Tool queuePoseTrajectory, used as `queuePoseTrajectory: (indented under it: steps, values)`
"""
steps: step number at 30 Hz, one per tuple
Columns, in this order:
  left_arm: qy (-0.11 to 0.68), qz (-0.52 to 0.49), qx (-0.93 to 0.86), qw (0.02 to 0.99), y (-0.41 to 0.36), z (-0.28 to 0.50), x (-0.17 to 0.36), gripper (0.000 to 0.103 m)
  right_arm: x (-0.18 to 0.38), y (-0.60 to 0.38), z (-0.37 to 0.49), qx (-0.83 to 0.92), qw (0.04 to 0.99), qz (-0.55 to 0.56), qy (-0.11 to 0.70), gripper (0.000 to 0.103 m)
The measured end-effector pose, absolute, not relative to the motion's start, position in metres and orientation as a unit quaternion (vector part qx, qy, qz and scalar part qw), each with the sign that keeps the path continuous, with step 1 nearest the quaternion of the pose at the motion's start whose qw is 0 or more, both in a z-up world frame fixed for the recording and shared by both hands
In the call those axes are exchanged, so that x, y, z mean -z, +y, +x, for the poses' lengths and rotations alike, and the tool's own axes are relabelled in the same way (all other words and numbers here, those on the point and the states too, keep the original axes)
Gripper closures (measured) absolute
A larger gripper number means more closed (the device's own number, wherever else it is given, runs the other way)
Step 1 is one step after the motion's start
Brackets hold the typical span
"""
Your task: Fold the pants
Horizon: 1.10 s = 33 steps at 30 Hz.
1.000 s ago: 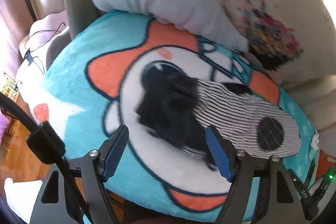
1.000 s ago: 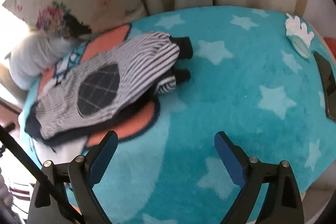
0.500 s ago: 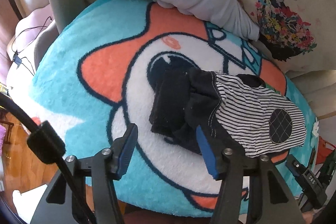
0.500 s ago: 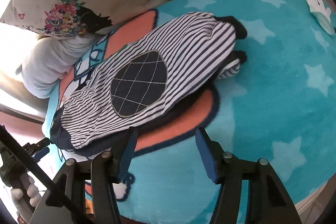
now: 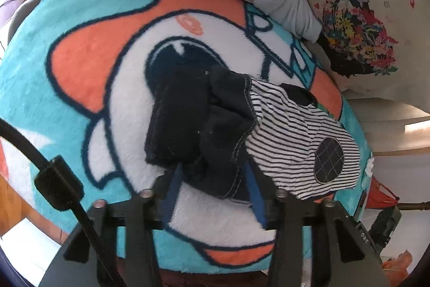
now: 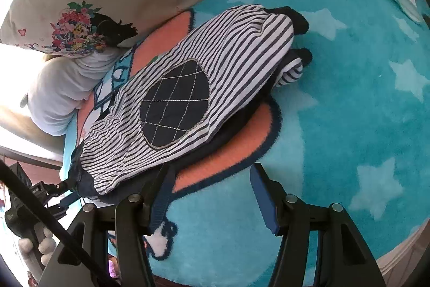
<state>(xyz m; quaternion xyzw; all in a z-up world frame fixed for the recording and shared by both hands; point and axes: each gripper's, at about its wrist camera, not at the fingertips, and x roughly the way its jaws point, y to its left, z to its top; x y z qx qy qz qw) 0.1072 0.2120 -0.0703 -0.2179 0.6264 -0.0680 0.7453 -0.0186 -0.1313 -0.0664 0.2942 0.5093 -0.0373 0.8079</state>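
Pants [image 6: 188, 88]: small, striped, soft, limp, lying on cartoon blanket [image 6: 349, 125]. Left tongs [image 5: 212, 176] narrowed around dark waistband; right tongs [image 6: 212, 179] part-open beside near hem. Pinch edges.

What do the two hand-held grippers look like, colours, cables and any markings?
Both match. The left hand-held gripper and the right hand-held gripper have black angular frames, silver screw heads and blue ribbed pads on the fingers. A black cable with a knurled connector runs past the left one, and a black cable crosses the right view. No readable markings or sleeves show.
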Motion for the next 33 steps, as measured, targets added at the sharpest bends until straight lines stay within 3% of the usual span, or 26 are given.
queuePoseTrajectory:
  steps: [3, 10, 11, 13, 14, 16, 17, 18, 19, 22, 33]
  values:
    - [0.627, -0.213, 0.065, 0.747, 0.209, 0.109, 0.07, 0.079, 0.065, -0.134, -0.019, 0.043, 0.81, 0.289, 0.508, 0.041]
    - [0.624, -0.225, 0.058, 0.746, 0.207, 0.109, 0.066, 0.082, 0.063, -0.144, -0.023, 0.04, 0.808, 0.3, 0.505, 0.041]
    - [0.625, -0.232, 0.061, 0.743, 0.207, 0.109, 0.067, 0.08, 0.062, -0.145, -0.023, 0.026, 0.808, 0.309, 0.501, 0.041]
    - [0.624, -0.257, 0.056, 0.736, 0.207, 0.109, 0.07, 0.062, 0.061, -0.145, -0.022, -0.012, 0.802, 0.336, 0.493, 0.041]
    - [0.623, -0.277, 0.053, 0.729, 0.207, 0.109, 0.073, 0.058, 0.06, -0.144, -0.02, -0.032, 0.799, 0.345, 0.491, 0.041]
    - [0.626, -0.302, 0.056, 0.716, 0.205, 0.11, 0.077, 0.058, 0.059, -0.137, -0.015, -0.067, 0.793, 0.349, 0.495, 0.041]
    - [0.629, -0.294, 0.06, 0.717, 0.202, 0.111, 0.076, 0.064, 0.058, -0.131, -0.012, -0.085, 0.789, 0.347, 0.5, 0.041]
    - [0.63, -0.273, 0.061, 0.724, 0.196, 0.113, 0.073, 0.082, 0.059, -0.126, -0.009, -0.097, 0.785, 0.344, 0.506, 0.041]
    - [0.629, -0.251, 0.061, 0.733, 0.191, 0.114, 0.069, 0.087, 0.059, -0.122, -0.006, -0.106, 0.781, 0.343, 0.511, 0.041]
    - [0.62, -0.243, 0.076, 0.742, 0.187, 0.113, 0.057, 0.092, 0.063, -0.107, 0.002, -0.135, 0.768, 0.34, 0.525, 0.041]
    - [0.607, -0.263, 0.075, 0.746, 0.194, 0.116, 0.044, 0.093, 0.094, -0.085, 0.023, -0.219, 0.675, 0.451, 0.541, 0.04]
